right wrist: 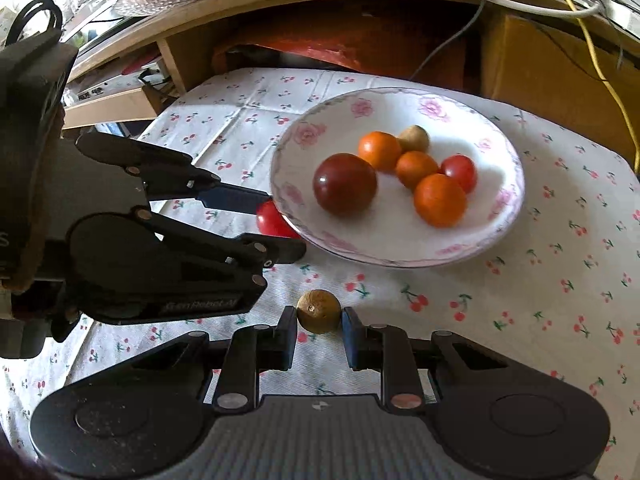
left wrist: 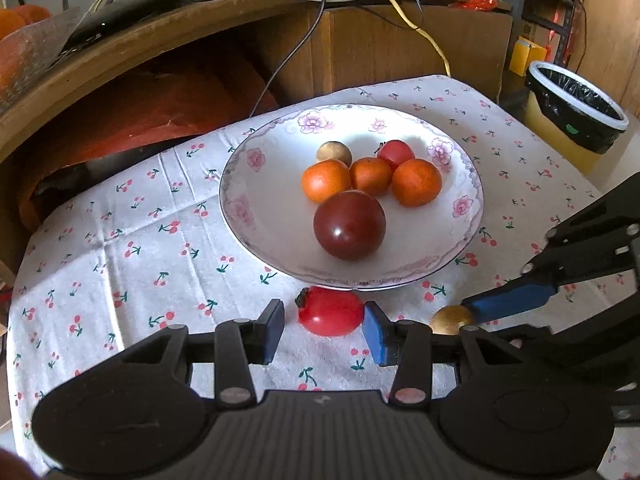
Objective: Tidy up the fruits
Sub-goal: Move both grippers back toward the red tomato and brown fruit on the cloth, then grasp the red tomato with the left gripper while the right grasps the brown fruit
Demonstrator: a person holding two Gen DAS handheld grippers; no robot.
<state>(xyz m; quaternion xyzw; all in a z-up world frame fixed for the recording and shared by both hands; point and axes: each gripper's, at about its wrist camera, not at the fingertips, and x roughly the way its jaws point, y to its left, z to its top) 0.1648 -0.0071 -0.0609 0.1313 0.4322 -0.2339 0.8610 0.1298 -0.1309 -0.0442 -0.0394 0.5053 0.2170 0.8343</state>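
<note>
Just before the plate (left wrist: 240, 216) on the desk, the left tongs (left wrist: 324, 330) stand open around a red tomato (left wrist: 330, 311). Beside it, the right tongs (right wrist: 319, 334) touch a small brown fruit (right wrist: 319, 311) on both sides.

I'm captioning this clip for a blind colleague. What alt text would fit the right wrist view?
The right gripper brackets a small brown round fruit on a cherry-print tablecloth, fingers at its sides. Beyond it, a floral plate holds six fruits, the largest dark red. On the left, the left gripper reaches around a red fruit beside the plate's rim.
</note>
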